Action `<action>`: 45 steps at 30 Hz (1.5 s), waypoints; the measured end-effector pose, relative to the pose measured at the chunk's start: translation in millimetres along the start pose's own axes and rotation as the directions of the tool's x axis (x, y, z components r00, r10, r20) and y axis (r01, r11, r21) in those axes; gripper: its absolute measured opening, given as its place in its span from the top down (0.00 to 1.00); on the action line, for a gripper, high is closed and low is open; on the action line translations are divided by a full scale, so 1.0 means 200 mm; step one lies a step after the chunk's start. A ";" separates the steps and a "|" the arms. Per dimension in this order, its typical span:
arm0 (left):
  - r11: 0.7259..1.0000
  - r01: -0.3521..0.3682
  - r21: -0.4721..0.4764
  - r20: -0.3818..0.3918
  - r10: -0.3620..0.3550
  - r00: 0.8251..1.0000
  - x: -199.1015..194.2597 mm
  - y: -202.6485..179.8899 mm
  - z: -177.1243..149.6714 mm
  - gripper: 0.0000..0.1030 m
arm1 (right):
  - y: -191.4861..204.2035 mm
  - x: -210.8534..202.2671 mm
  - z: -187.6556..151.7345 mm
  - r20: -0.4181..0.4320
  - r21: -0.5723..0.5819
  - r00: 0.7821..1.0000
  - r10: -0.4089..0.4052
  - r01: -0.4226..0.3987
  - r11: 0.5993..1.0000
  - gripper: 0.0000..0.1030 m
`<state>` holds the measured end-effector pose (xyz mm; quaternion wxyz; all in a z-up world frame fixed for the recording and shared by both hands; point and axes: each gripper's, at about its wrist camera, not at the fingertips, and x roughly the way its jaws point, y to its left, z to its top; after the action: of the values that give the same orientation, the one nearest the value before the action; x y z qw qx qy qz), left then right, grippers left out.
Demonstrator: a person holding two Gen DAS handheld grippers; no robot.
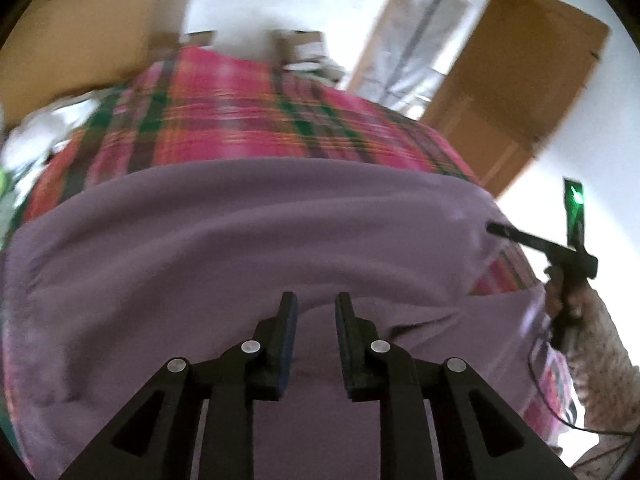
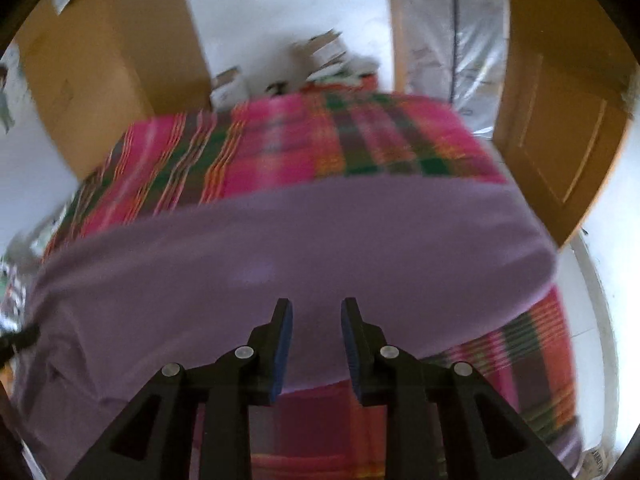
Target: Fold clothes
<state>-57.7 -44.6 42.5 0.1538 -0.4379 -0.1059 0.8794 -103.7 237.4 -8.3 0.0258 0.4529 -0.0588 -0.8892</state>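
Your left hand-held gripper (image 1: 316,300) hovers over the plain purple fabric garment (image 1: 248,240), jaws parted by a narrow gap with nothing between them; the garment lies spread flat across the pink, green and orange plaid bedcover (image 1: 224,112). Your right hand-held gripper (image 2: 316,306) is likewise narrowly parted and empty, poised above the garment's near edge where purple cloth meets plaid. Both views blurred; brown cardboard box (image 2: 100,60) and wooden door (image 2: 560,140) stand beyond the bed.
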 end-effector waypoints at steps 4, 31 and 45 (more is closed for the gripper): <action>0.994 -0.056 -0.091 0.009 0.057 0.998 -0.04 0.18 -0.04 0.81 | 0.10 0.02 -0.05 -0.012 -0.045 0.998 -0.055 0.055 0.997 0.75; 0.907 -0.175 -0.382 -0.020 0.181 0.983 0.01 0.86 0.24 0.81 | 0.90 0.32 0.06 -0.085 -0.323 0.993 0.080 -0.104 0.941 0.74; 0.934 -0.259 -0.245 -0.003 0.266 0.964 -0.29 0.85 0.31 0.81 | 1.04 0.28 0.21 -0.105 -0.369 0.983 0.151 -0.180 0.912 0.74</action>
<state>-105.0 -225.9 67.1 -0.0214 -0.4503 -0.1557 0.8789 -172.3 29.1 -2.7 0.1896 0.4658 0.0759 -0.8610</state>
